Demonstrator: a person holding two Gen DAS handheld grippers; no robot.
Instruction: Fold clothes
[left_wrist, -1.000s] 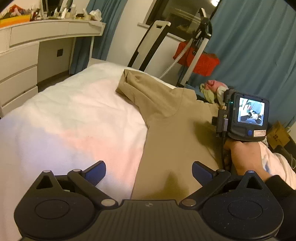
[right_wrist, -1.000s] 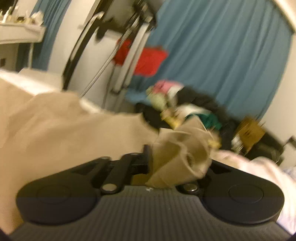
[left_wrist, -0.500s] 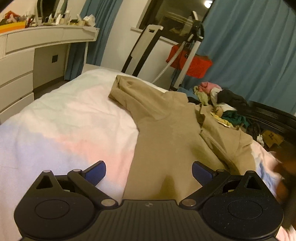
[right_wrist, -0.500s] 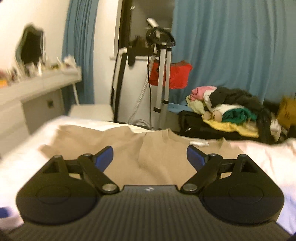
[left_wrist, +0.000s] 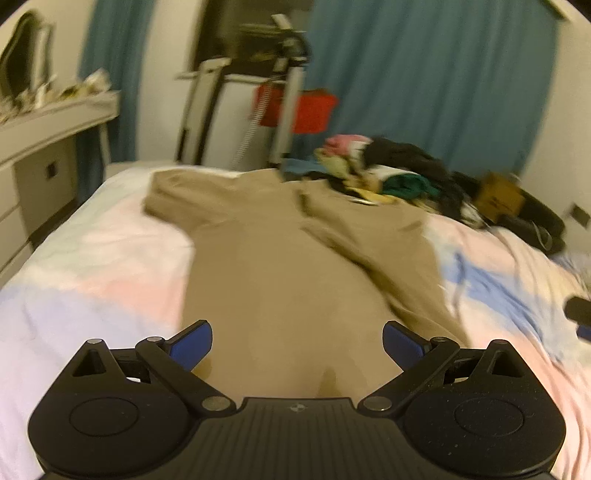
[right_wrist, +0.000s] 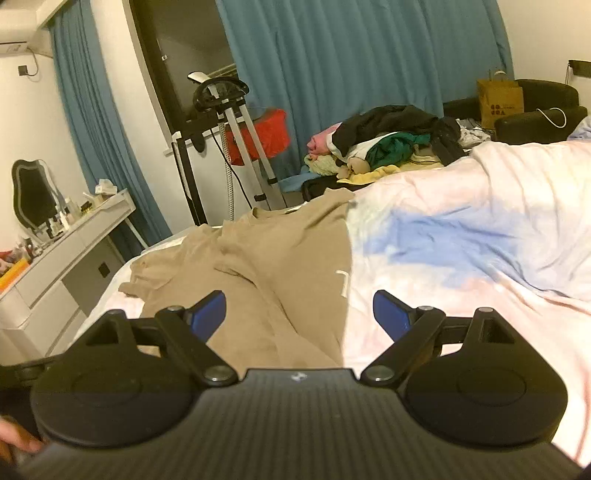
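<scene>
Your shirt (left_wrist: 280, 266) lies on the bed (left_wrist: 92, 266), its right side folded inward; a clothes pile (right_wrist: 388, 144) sits behind it, a dresser (right_wrist: 62, 254) to your left

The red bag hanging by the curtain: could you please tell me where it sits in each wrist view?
Left wrist: the red bag is upper centre, blurred, beside the metal stand.
Right wrist: the red bag is upper left of centre, behind the stand's legs.
Shared landmark: the clothes pile, to the bag's right in both.

Dim warm indoor light; left wrist view motion-blurred, right sharper; fisheye bending at edges.
</scene>
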